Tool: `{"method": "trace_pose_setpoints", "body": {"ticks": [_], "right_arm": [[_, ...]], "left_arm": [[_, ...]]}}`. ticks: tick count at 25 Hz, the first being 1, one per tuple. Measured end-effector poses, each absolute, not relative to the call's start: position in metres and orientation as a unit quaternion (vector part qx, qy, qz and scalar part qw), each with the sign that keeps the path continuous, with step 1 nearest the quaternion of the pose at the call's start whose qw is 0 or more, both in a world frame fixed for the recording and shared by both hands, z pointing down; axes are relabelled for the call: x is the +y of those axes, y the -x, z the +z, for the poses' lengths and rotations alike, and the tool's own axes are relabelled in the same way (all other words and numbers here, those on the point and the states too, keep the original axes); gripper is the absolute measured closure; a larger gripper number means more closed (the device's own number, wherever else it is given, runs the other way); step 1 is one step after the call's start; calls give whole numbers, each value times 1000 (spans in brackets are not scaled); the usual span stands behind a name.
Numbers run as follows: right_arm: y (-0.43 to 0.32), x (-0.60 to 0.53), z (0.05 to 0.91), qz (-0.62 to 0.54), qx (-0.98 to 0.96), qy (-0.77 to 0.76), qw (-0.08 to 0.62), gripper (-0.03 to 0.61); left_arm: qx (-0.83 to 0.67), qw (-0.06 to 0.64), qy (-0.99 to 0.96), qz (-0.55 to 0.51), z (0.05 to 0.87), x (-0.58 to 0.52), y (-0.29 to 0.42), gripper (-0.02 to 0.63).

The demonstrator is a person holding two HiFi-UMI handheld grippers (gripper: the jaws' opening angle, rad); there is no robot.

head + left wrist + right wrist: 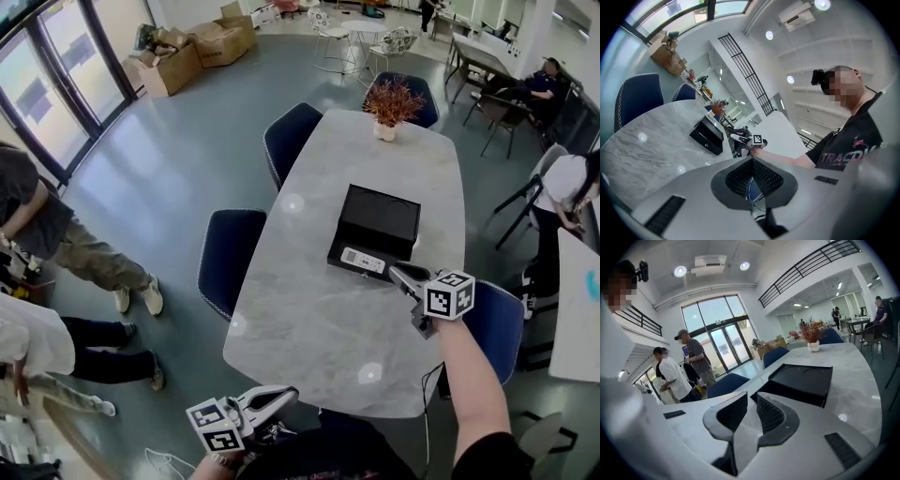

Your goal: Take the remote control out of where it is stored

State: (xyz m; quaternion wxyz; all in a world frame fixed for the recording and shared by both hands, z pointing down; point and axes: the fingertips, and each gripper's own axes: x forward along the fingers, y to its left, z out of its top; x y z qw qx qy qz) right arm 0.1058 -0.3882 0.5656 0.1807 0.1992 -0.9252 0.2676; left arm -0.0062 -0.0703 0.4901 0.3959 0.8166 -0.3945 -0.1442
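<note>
On the marble table (309, 319), the black box (377, 228), presumably housing the remote, lies just ahead of the slightly parted, empty right gripper (399, 275); the clenched left gripper (289, 396) is farther off.

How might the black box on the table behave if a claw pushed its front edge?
The black box looks rigid, with crisp straight edges, so it probably won't flex. Low and flat, it seems unlikely to tip. On the polished stone table it may well slide.

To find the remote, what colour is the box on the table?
The box is black, clearest in the head view.
</note>
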Motion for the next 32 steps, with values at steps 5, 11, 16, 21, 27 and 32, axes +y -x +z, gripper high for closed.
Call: {"method": "trace_pose_setpoints", "body": {"ticks": [5,11,16,21,27,32], "right_arm": [[-100,-431,605,251,-910,-181,277,506],[-88,-452,650,226,-883,-145,385,474],[-78,-459,683,181,-854,-102,477,457],[-73,-459,706,183,-836,-74,511,447],[-63,-459,709,166,-828,-35,535,425],[-61,-456,714,152,-818,-12,554,425]], "left_arm": [[-412,398,-807,-142,491,-73,4,607],[-436,407,-790,-144,500,-66,6,607],[-454,416,-775,-142,509,-60,9,607],[-467,427,-760,-146,518,-55,14,607],[-473,439,-750,-145,526,-54,21,607],[-473,442,-748,-146,527,-57,22,607]]}}
